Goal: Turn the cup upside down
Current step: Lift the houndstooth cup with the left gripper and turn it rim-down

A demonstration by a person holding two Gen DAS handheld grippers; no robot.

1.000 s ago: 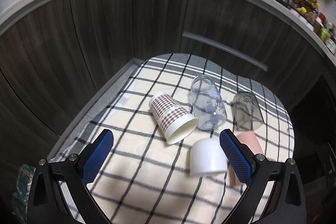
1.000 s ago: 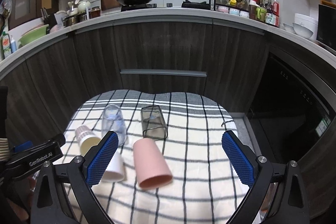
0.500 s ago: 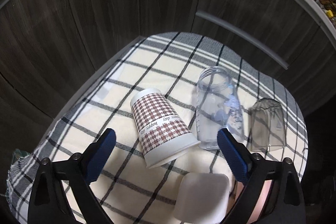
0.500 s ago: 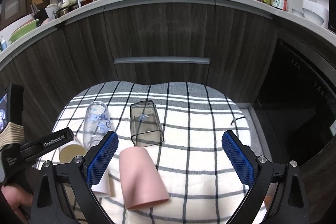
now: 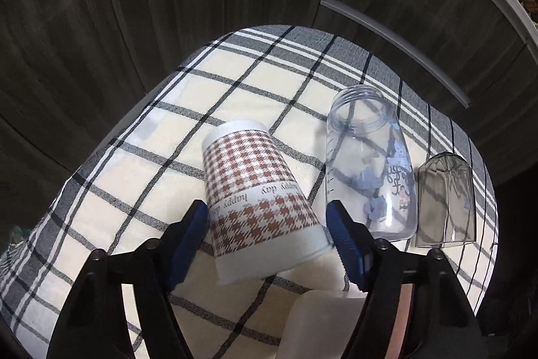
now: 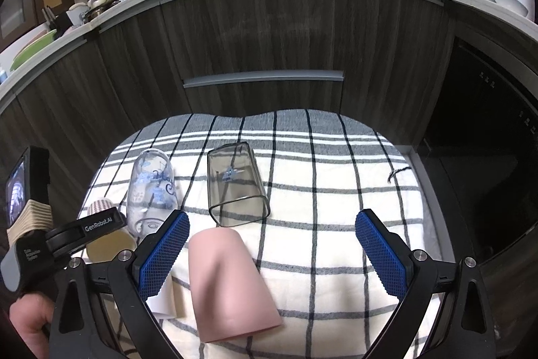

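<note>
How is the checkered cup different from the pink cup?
The checkered cup has a brown-and-white houndstooth print with writing; the pink cup is plain. The checkered cup sits between the left gripper fingers; the pink cup lies free. Both lie on their sides on the plaid cloth.

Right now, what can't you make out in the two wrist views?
- Whether the left claw pads touch the houndstooth cup: the left wrist view shows them flanking its wide end, contact unclear.
- White cup: cut off by the bottom edge and claw arms.
- Houndstooth cup in the right wrist view: mostly behind the left claw's body.
- Pink cup opening: faces the camera edge, interior unseen.
</note>
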